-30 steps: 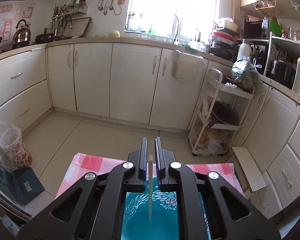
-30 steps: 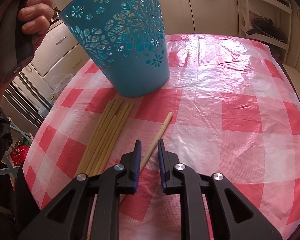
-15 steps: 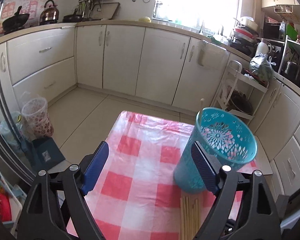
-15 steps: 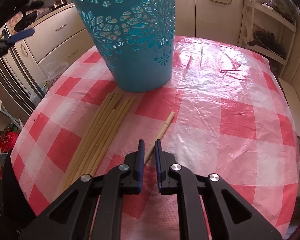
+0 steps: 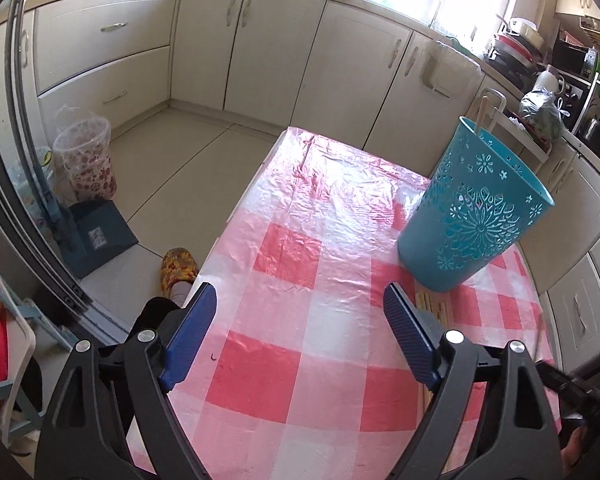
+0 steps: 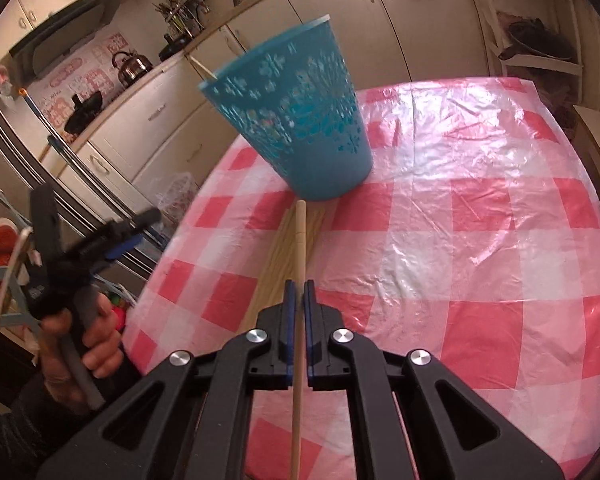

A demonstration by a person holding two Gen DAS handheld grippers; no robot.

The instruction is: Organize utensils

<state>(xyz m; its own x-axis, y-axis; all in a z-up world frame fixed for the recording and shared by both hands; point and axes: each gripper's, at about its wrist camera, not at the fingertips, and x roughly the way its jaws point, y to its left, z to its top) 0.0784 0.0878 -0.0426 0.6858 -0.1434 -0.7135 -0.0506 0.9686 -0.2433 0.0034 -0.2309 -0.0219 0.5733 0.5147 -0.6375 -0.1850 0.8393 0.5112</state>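
A teal perforated holder point(image 5: 472, 216) stands on the red-checked tablecloth, with one wooden chopstick point(image 5: 481, 114) sticking out of its rim. It also shows in the right wrist view point(image 6: 296, 120). My right gripper point(image 6: 299, 300) is shut on a single chopstick point(image 6: 300, 248), lifted above the table and pointing toward the holder. Several more chopsticks point(image 6: 276, 264) lie in a bundle below it, and their ends show in the left wrist view point(image 5: 436, 308). My left gripper point(image 5: 296, 332) is open and empty, above the table's left part. It shows blurred in the right wrist view point(image 6: 116, 240).
The tablecloth point(image 6: 480, 240) covers the whole table. On the floor to the left stand a floral bin point(image 5: 86, 156) and a blue box point(image 5: 96, 236). Kitchen cabinets point(image 5: 268, 52) run along the back.
My left gripper let a chopstick go into the holder, opened and drew back to the left. My right gripper shut on a single chopstick and lifted it off the table.
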